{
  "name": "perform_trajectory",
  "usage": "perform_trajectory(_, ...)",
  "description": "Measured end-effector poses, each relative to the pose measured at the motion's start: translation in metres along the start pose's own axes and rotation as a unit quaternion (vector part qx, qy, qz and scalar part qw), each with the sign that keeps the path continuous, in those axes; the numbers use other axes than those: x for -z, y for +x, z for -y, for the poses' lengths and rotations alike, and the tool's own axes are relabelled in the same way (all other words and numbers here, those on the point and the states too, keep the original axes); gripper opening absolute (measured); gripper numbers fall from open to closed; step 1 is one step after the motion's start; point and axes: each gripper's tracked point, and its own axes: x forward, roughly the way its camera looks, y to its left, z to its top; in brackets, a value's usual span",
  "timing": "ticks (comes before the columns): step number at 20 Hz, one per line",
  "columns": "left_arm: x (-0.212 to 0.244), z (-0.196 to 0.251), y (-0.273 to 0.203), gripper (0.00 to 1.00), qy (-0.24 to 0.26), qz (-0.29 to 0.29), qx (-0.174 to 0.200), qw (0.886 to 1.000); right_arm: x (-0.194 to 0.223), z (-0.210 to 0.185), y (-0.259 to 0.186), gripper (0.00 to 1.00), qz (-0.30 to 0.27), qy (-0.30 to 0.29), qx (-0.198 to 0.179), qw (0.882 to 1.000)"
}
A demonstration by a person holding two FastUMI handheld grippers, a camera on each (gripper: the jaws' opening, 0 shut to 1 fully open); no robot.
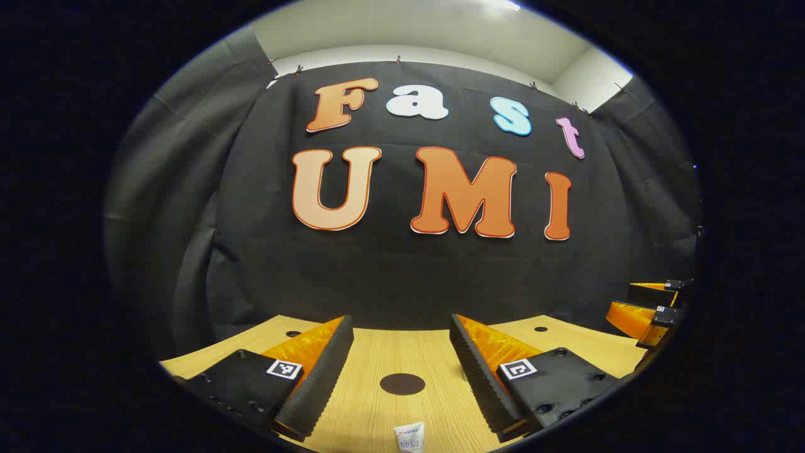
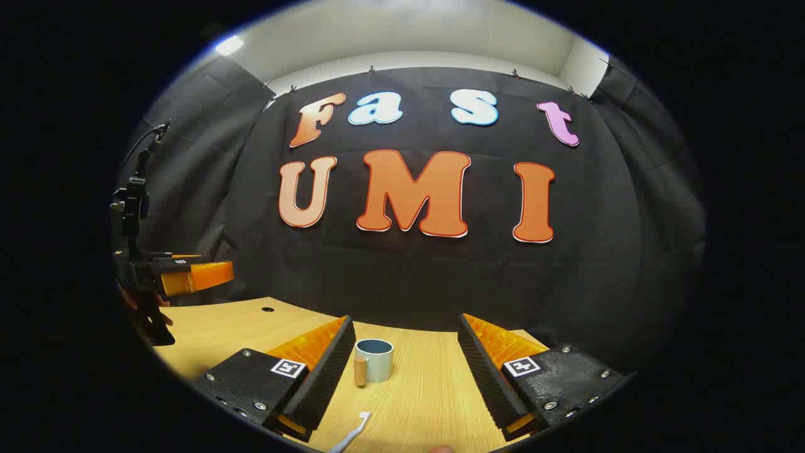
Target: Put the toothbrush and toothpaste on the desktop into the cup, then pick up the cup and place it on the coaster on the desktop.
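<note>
In the left gripper view my left gripper [image 1: 400,352] stands open above the wooden desktop [image 1: 377,415]. A dark round coaster [image 1: 402,384] lies between its fingers, farther off. The white toothpaste tube [image 1: 409,437] lies near the bottom edge, partly cut off. In the right gripper view my right gripper [image 2: 405,355] is open and holds nothing. A grey-blue cup [image 2: 374,360] with a wooden handle stands upright just ahead, close to the left finger. The white toothbrush [image 2: 352,433] lies near the bottom edge. The left gripper [image 2: 188,277] hovers at far left; the right gripper [image 1: 648,311] shows at far right.
The black cloth wall closes the back of the desk. Small dark holes [image 1: 541,329] mark the desktop near its far edge. A hand [image 2: 148,311] holds the left gripper at the far left of the right gripper view.
</note>
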Motion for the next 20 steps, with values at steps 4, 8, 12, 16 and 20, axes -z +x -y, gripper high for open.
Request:
perform_trajectory(4,0.0,0.013,0.0,0.96,0.014,0.008,0.013,1.0,0.006,-0.006,0.004,0.99,-0.006,0.0,-0.006,1.0)
perform_trajectory(8,0.001,0.016,0.002,0.98,0.026,0.01,0.017,0.999,0.007,-0.005,0.006,0.99,-0.01,0.004,-0.005,1.0)
perform_trajectory(12,0.01,0.008,0.006,0.98,0.028,-0.008,0.004,1.0,0.013,-0.005,0.01,0.99,-0.029,0.01,-0.006,0.999)
perform_trajectory(16,0.03,0.004,0.011,0.98,0.003,-0.053,0.01,0.999,0.022,-0.012,0.009,0.99,-0.065,0.024,-0.022,0.997)
perform_trajectory(20,0.063,0.0,0.012,0.99,0.021,-0.116,0.008,0.993,0.043,-0.024,0.008,1.0,-0.106,0.027,-0.037,0.993)
